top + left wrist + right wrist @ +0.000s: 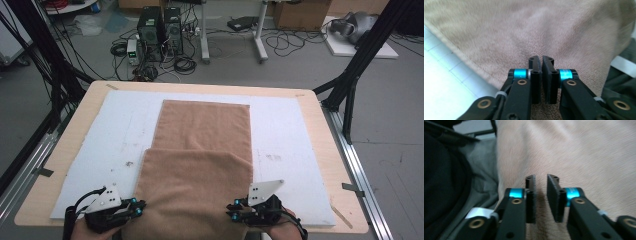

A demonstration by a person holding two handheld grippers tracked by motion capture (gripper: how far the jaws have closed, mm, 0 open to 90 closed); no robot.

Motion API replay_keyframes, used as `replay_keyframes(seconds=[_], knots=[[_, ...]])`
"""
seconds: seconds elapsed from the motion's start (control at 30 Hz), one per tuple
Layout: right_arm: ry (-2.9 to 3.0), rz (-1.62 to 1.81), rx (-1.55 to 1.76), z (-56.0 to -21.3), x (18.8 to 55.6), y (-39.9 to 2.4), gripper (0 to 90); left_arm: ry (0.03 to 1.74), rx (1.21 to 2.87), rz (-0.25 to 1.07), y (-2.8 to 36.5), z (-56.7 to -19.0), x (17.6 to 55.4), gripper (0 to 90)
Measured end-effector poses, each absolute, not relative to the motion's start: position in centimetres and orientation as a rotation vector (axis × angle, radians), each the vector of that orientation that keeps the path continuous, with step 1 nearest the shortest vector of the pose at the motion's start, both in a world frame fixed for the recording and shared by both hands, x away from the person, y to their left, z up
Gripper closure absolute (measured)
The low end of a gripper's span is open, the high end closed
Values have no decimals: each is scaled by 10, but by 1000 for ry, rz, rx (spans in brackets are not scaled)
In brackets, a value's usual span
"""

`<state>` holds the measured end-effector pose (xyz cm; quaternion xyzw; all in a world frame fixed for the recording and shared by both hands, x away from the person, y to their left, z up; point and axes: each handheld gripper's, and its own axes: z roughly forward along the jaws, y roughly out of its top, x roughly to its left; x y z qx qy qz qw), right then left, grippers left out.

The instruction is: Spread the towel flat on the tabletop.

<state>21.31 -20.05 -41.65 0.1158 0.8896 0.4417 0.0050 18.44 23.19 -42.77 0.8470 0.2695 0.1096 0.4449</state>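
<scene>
A tan towel lies lengthwise on a white foam board. Its near part is folded over the far part, with the fold's edge crossing the middle. My left gripper sits at the towel's near left edge and my right gripper at its near right edge. In the left gripper view the jaws stand almost together over the towel, with only a thin slit and no cloth seen between them. In the right gripper view the jaws keep a narrow gap above the towel, and the pads do not press on it.
The board rests on a wooden table with black frame posts at both sides. Computer towers and cables lie on the floor beyond. Dark clothing and grey cloth show at the left of the right gripper view.
</scene>
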Motion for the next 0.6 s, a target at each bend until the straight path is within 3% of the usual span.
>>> replay_keyframes(seconds=[0.13,0.37,0.47,0.6], knots=[[2719,1302,432,-411,225,-208,708,682,2078,308,230,-420,198,678],[2730,1195,510,-428,262,-204,656,733,2113,285,218,-437,243,631],[2793,1167,487,-438,266,-197,762,730,2148,258,213,-447,249,675],[2803,1202,487,-443,264,-195,869,717,2136,258,215,-447,244,848]])
